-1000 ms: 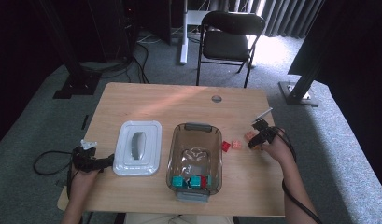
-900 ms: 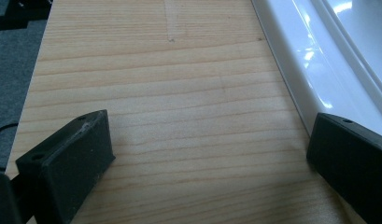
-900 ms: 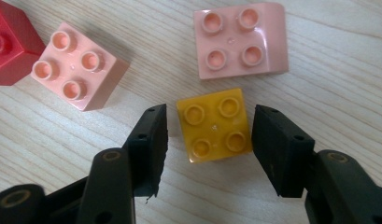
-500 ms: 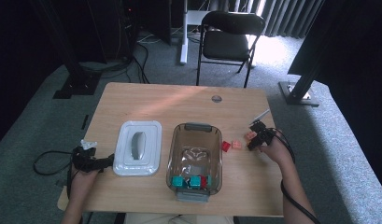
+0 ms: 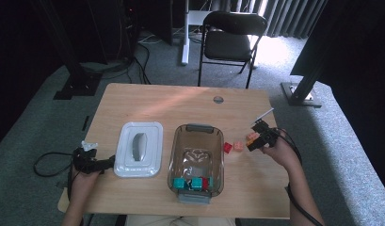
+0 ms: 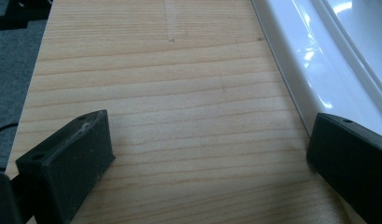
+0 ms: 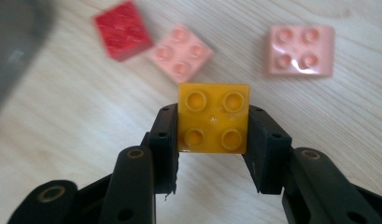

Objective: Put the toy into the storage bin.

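Two fingers of right gripper clamp yellow brick (studs up) | left gripper fingers wide apart, holding nothing

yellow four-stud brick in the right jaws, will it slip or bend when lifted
The yellow four-stud plastic brick looks rigid, so it probably won't bend. The right gripper presses flat sides squarely, so slipping seems unlikely, though its glossy surface could slide. Being small, it is probably light.

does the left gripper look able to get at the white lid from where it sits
Probably yes. The left gripper rests on the table with its jaws open, right beside the white lid; the lid's rim lies next to one jaw, with bare wood between.
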`<action>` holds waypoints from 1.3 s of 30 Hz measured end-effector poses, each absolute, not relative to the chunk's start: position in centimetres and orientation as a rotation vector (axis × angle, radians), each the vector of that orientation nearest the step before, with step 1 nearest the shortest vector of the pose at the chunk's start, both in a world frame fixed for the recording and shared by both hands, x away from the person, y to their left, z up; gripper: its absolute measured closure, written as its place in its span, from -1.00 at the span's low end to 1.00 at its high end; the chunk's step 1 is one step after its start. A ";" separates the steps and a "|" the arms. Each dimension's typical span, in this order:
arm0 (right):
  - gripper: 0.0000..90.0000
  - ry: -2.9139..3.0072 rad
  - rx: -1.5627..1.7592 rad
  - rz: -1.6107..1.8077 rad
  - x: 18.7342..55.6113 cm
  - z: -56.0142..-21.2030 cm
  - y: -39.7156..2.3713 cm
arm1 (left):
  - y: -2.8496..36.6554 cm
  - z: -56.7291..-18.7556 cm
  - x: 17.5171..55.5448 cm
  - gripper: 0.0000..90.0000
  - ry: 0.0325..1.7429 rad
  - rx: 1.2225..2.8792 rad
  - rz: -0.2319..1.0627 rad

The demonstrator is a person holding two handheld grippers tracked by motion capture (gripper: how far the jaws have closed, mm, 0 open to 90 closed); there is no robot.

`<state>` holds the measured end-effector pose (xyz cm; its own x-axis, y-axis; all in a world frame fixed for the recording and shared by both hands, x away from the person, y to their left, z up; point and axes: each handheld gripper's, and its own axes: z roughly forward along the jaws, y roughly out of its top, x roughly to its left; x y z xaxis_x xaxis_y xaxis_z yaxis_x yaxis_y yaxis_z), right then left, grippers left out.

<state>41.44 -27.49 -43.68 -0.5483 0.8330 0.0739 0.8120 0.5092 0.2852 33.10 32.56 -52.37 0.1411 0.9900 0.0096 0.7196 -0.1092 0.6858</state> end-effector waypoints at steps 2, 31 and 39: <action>0.31 2.689 1.425 0.487 41.0 -42.9 -27.1 | 32.6 -52.4 33.1 -0.98 1.633 1.890 0.659; 0.31 2.835 0.901 0.753 34.8 -34.2 -20.1 | 32.6 -52.4 33.1 -0.98 1.634 1.891 0.657; 0.31 2.908 0.738 0.804 33.5 -33.2 -17.3 | 32.6 -52.4 33.1 -0.98 1.634 1.891 0.657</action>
<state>33.51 -17.32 -33.24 -0.8866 0.4539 0.0896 0.4354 0.7532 0.4930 33.10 32.56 -52.37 0.1415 0.9899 0.0093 0.7205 -0.1094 0.6847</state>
